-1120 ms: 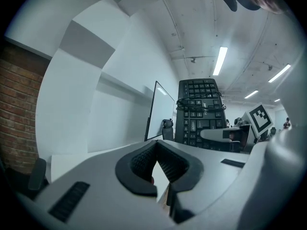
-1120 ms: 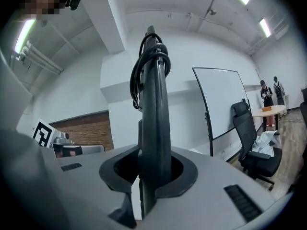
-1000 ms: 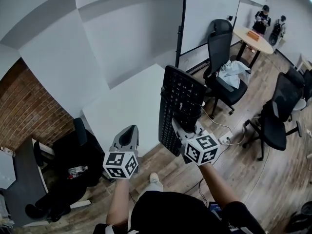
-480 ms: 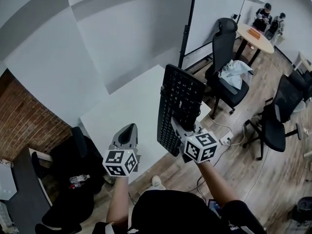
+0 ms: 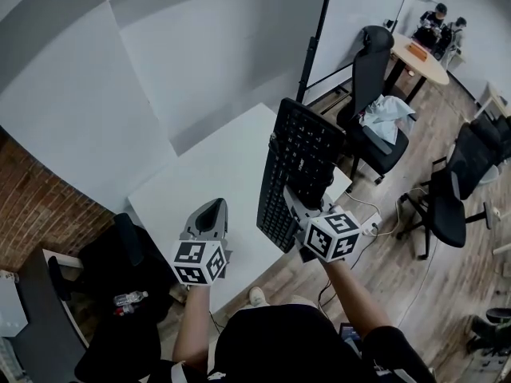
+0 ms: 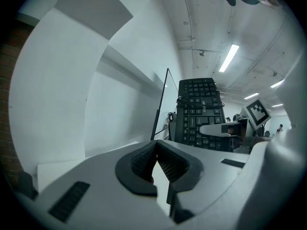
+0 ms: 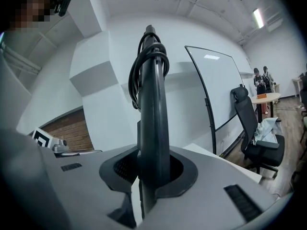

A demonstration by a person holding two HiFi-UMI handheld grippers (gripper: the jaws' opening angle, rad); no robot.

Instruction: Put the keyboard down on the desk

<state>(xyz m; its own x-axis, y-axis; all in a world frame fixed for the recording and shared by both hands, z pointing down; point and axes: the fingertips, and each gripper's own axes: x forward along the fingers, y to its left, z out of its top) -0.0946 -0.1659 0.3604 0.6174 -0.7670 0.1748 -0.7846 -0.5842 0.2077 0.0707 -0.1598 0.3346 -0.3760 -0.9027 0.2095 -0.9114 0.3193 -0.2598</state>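
A black keyboard (image 5: 297, 166) stands on edge in the air above the white desk (image 5: 215, 190), its keys facing left and its cable coiled at the top. My right gripper (image 5: 297, 206) is shut on its lower end. In the right gripper view the keyboard (image 7: 153, 109) rises edge-on between the pads, with the cable looped at its top. My left gripper (image 5: 209, 216) hangs over the desk's near edge, shut and empty. From the left gripper view the keyboard (image 6: 199, 111) shows to the right, with the pads (image 6: 156, 164) closed together.
A whiteboard stand (image 5: 315, 34) rises behind the desk. Black office chairs (image 5: 375, 94) stand to the right, one with cloth on its seat. A power strip and cables (image 5: 371, 226) lie on the wood floor. Two people sit at a round table (image 5: 419, 54) far right. Another chair (image 5: 120, 254) stands at left.
Both grippers and the keyboard have moved forward over the desk and sunk a little. The desk now lies more directly beneath them. The grip on the keyboard is unchanged.
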